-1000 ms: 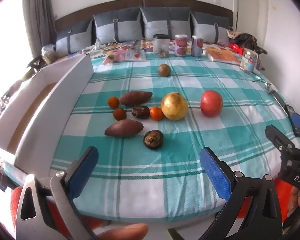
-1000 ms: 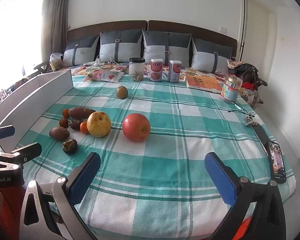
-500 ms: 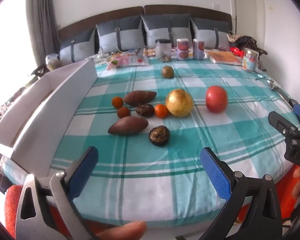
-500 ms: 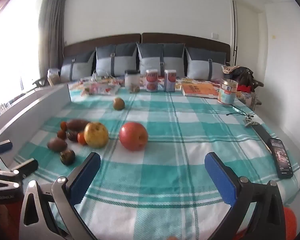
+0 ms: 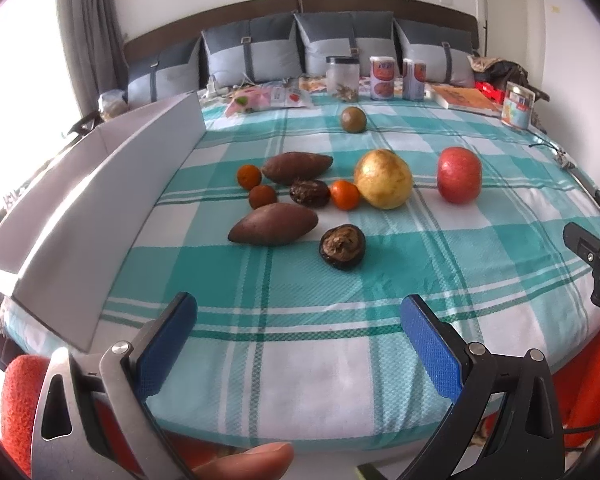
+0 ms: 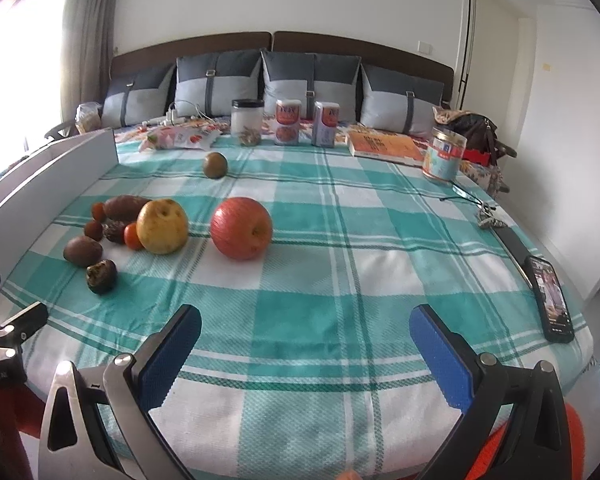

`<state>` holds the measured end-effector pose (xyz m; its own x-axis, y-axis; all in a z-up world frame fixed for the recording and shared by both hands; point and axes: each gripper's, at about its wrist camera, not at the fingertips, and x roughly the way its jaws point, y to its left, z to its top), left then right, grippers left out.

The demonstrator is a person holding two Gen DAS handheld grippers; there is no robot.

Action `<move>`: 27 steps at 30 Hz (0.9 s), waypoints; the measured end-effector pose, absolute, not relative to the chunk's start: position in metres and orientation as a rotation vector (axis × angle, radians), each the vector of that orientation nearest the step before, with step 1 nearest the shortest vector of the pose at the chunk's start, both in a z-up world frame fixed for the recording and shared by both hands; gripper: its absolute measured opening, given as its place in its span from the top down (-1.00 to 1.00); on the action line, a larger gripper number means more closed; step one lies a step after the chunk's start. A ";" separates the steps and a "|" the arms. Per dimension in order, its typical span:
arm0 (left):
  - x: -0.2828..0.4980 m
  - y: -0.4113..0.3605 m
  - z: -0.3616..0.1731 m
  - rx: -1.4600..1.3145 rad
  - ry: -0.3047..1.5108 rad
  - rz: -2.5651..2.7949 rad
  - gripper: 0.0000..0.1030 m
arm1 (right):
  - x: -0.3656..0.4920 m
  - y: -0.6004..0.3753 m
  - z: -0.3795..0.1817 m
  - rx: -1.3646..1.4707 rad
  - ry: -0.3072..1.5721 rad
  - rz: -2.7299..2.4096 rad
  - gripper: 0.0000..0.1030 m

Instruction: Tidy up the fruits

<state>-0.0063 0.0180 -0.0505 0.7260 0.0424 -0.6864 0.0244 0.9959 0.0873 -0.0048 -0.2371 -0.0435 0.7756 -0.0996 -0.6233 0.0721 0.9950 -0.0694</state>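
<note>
Two grippers, left gripper [image 5: 298, 326] and right gripper [image 6: 306, 338], hover fingers apart and empty at the bed's near edge; fruits [image 5: 384, 179] cluster left-centre beside the white box [image 5: 100, 200], so approach low and centre one fruit before closing.

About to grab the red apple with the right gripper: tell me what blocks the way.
Nothing visible does. Only bare checked blanket lies between the open right gripper and the red apple; the yellow pear sits apart, to the apple's left.
</note>
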 end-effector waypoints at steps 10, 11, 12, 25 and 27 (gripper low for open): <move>-0.003 0.025 -0.054 0.072 0.773 0.020 -0.98 | -0.003 -0.233 -0.047 -0.072 0.694 -0.100 -1.00; -0.002 0.025 -0.054 0.071 0.775 0.020 -0.98 | -0.003 -0.233 -0.047 -0.072 0.696 -0.100 -1.00; -0.002 0.025 -0.055 0.070 0.778 0.020 -0.98 | -0.003 -0.232 -0.048 -0.073 0.698 -0.100 -1.00; 0.010 0.028 -0.079 0.081 0.844 0.026 -0.98 | 0.002 -0.233 -0.059 -0.053 0.725 -0.065 -1.00; 0.015 0.029 -0.085 0.081 0.861 0.029 -0.98 | 0.008 -0.231 -0.067 -0.043 0.742 -0.047 -1.00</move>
